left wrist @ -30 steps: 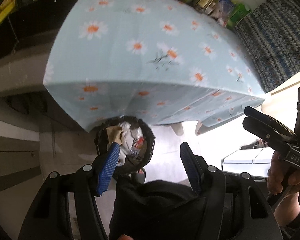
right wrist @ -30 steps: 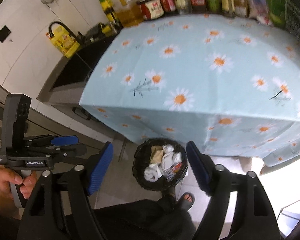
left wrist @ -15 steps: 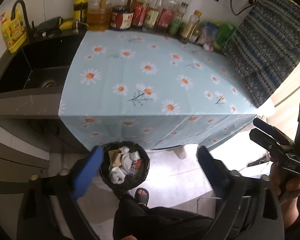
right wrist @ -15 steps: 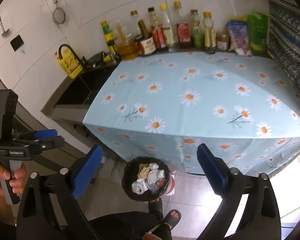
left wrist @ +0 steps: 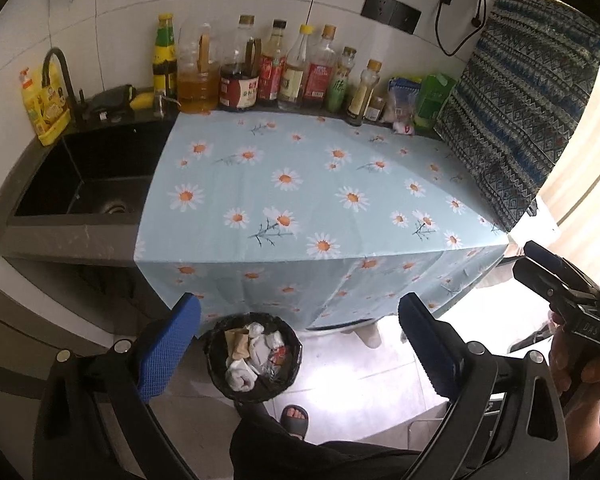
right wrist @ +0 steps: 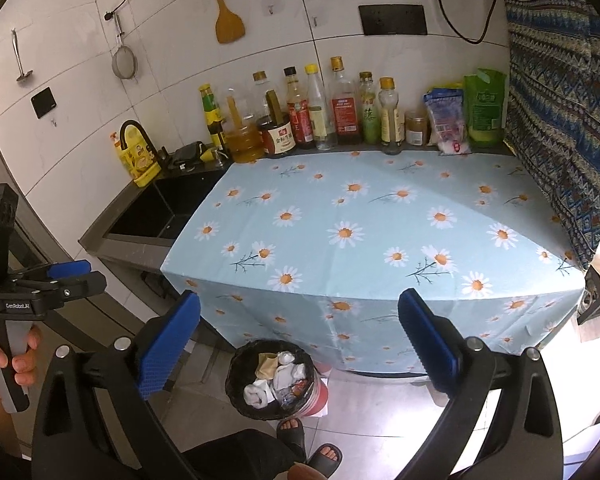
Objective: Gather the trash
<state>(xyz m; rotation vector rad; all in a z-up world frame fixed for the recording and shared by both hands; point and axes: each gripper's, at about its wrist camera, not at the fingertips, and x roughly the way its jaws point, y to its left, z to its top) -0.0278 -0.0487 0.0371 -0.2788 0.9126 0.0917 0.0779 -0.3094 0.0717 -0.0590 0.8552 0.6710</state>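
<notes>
A black-lined trash bin stands on the floor in front of the counter; it also shows in the right wrist view. It holds crumpled white tissue, brown paper and wrappers. My left gripper is open and empty, held high above the bin. My right gripper is open and empty, also high above the floor. Each gripper shows in the other's view, the right one at the right edge and the left one at the left edge. The daisy tablecloth carries no loose trash.
A black sink with a faucet lies left of the cloth. A row of sauce bottles and snack bags lines the back wall. A patterned curtain hangs on the right. The person's sandalled feet stand beside the bin.
Both grippers have risen and pulled back from the bin, and their jaws have spread wider. The view now takes in the whole counter and back wall.
</notes>
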